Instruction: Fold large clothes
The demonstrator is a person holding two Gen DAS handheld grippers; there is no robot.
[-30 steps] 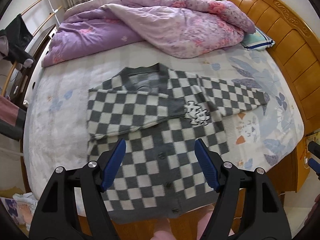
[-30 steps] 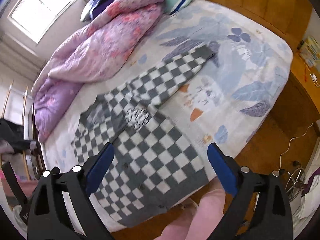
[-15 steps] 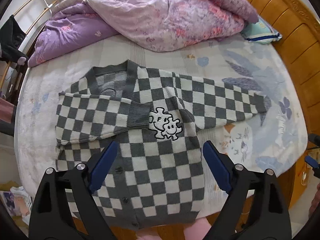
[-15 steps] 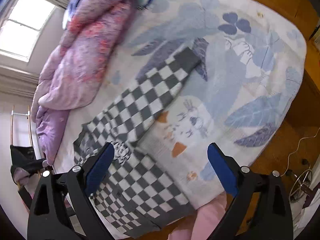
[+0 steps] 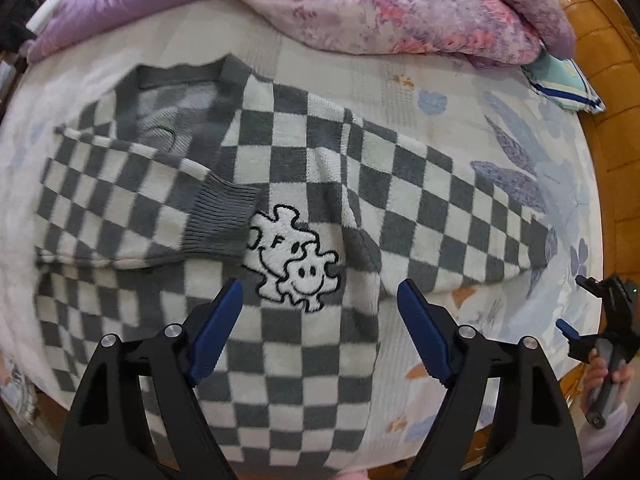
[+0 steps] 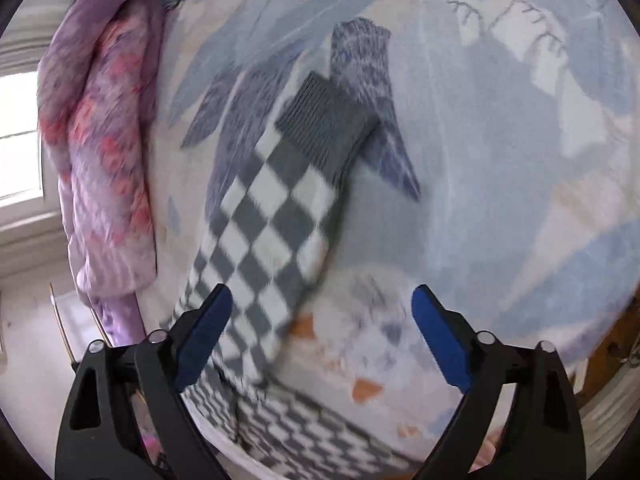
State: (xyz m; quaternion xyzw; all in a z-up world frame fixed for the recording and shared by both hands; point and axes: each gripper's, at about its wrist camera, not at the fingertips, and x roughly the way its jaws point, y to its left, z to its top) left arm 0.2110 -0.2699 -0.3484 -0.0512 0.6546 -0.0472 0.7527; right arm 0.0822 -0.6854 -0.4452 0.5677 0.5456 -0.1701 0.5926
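While the checkered cardigan (image 5: pixel 304 208) lies spread flat on the bed sheet (image 5: pixel 460 128), front side up, the left gripper (image 5: pixel 320 332) hangs over its chest, just below the white puzzle-piece patch (image 5: pixel 294 258). Its blue jaws stand wide apart with nothing between them, and they've just been closing in a little, though nothing shows the pads pressing on the knit. One sleeve (image 5: pixel 132 208) is already folded across the chest, its grey ribbed cuff (image 5: pixel 220 218) sitting right beside the patch. The other sleeve (image 5: pixel 452 216) stretches out straight toward the side of the bed with the wooden headboard (image 5: pixel 616 92).

Over in the right wrist view, the right gripper (image 6: pixel 322 336) is above that outstretched sleeve (image 6: pixel 264 248), pointing along it toward its grey cuff (image 6: pixel 328 120), which lies on a blue leaf print of the sheet (image 6: pixel 500 160). Those jaws are also gaping wide, have just been narrowing a bit, and grip nothing. The picture is pretty blurry there. That gripper also shows at the right edge of the left view (image 5: pixel 572 312), off past the sleeve end, with a hand (image 5: pixel 604 376) around its handle.

A pink and purple quilt (image 5: pixel 380 4) is bunched along the far edge of the bed, with a light green pillow (image 5: pixel 564 84) tucked at its end near the headboard
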